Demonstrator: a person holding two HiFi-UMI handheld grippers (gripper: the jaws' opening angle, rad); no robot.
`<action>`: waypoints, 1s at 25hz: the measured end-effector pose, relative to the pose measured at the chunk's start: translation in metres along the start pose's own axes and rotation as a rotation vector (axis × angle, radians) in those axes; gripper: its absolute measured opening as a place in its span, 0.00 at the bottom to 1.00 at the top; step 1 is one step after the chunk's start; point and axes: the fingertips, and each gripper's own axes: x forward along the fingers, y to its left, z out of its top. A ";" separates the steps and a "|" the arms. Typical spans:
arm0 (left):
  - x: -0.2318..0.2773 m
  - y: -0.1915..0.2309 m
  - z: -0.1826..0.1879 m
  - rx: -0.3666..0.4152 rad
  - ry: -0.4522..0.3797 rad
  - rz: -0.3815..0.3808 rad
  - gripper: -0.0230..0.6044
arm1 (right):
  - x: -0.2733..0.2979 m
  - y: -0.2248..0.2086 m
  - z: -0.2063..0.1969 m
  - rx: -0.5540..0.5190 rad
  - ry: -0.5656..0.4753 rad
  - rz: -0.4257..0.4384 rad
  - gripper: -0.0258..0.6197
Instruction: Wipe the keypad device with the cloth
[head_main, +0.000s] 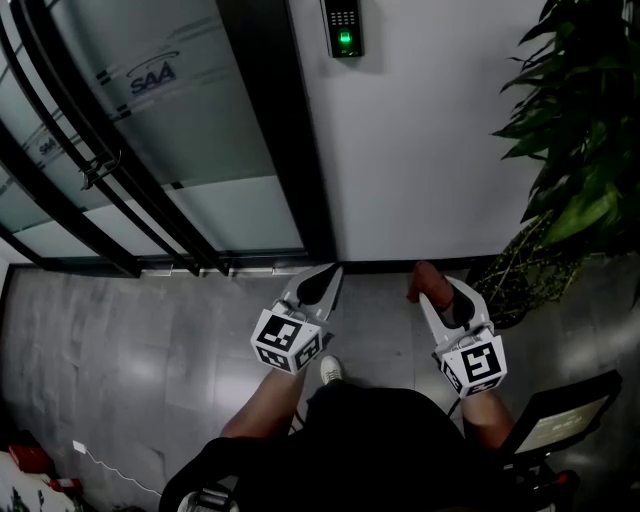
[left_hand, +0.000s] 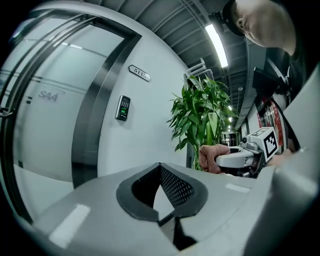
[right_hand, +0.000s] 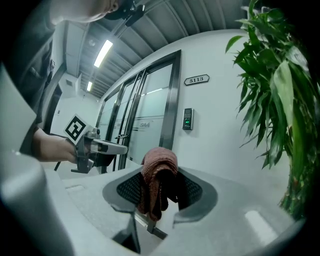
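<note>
- Closest, lower centre of the head view: left gripper (head_main: 328, 272), tips pressed together, nothing between.
- Just right of it: right gripper (head_main: 440, 292), pinching a reddish-brown cloth (head_main: 424, 279), bunched between the jaws.
- Top centre, on the white wall (head_main: 430, 130), well apart from both: keypad device (head_main: 343, 27), green light lit.
- Right edge: leafy plant (head_main: 580, 140); upper left: glass door (head_main: 170, 110).

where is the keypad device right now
The keypad device is on the white wall at the top of the head view, just right of the dark door frame and left of the potted plant.
</note>
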 end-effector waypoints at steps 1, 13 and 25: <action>-0.001 0.000 0.000 0.002 0.001 0.001 0.06 | 0.000 0.000 -0.001 0.004 0.002 -0.003 0.26; -0.005 0.006 0.007 0.013 -0.003 0.004 0.06 | 0.000 0.001 -0.006 0.024 0.017 -0.024 0.26; -0.010 0.009 0.006 0.025 -0.001 0.009 0.06 | 0.001 0.006 -0.006 0.015 0.020 -0.019 0.26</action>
